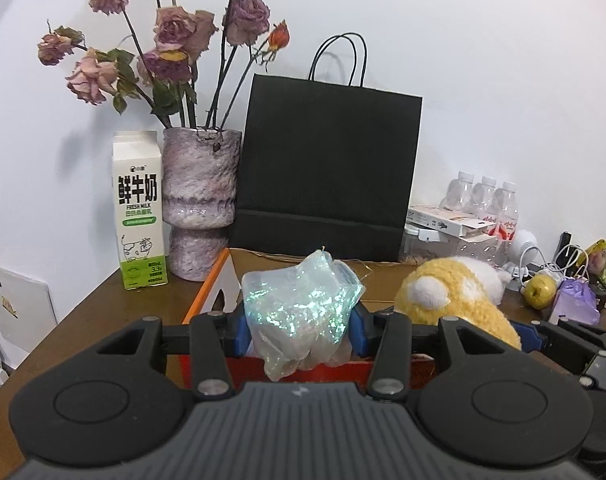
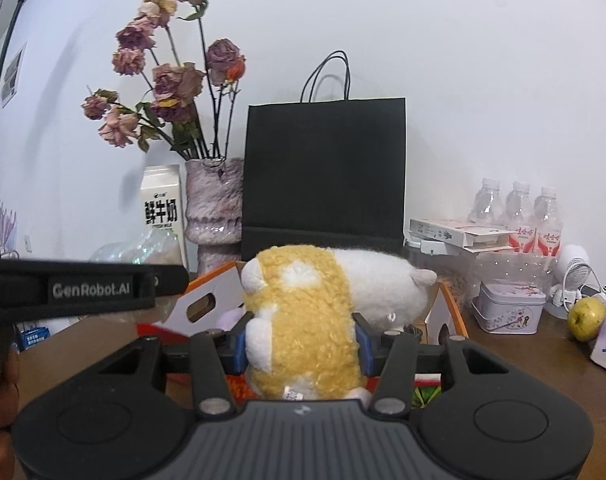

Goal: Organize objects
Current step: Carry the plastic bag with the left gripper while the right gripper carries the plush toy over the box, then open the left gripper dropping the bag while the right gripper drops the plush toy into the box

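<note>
Brown worktop (image 1: pixel 103 304) against a white wall carries a vase (image 1: pixel 201 200), milk carton (image 1: pixel 139 208) and black bag (image 1: pixel 327 168). Left gripper (image 1: pixel 301 330) fingers clamp a shimmery plastic pouch (image 1: pixel 303 308); right gripper (image 2: pixel 303 344) fingers clamp a plush toy (image 2: pixel 307 320), both above an orange-edged box (image 2: pixel 219 288).

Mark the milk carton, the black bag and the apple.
milk carton (image 1: pixel 138 208), left wrist view, on its printed front.
black bag (image 2: pixel 325 176), right wrist view, middle of its front face.
apple (image 2: pixel 586 318), right wrist view, on its yellow-green skin.
</note>
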{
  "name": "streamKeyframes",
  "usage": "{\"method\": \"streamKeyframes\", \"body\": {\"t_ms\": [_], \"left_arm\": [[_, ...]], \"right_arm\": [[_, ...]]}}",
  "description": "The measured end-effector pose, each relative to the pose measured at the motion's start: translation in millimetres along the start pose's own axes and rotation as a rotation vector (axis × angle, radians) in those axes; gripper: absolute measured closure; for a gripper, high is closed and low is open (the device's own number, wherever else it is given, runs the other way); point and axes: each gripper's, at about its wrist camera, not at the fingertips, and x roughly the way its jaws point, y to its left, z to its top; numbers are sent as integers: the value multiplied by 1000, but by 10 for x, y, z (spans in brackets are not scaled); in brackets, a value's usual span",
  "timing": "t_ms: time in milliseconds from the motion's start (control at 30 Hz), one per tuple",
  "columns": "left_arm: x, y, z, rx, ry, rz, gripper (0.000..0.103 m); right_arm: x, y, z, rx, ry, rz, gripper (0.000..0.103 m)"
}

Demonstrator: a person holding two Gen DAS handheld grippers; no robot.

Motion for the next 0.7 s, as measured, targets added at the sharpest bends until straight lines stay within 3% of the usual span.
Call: {"method": "streamKeyframes", "body": {"t_ms": [700], "left_arm": [[892, 45, 216, -2, 0, 6, 57]], "right_arm": [[907, -307, 142, 12, 30, -46, 55]]}}
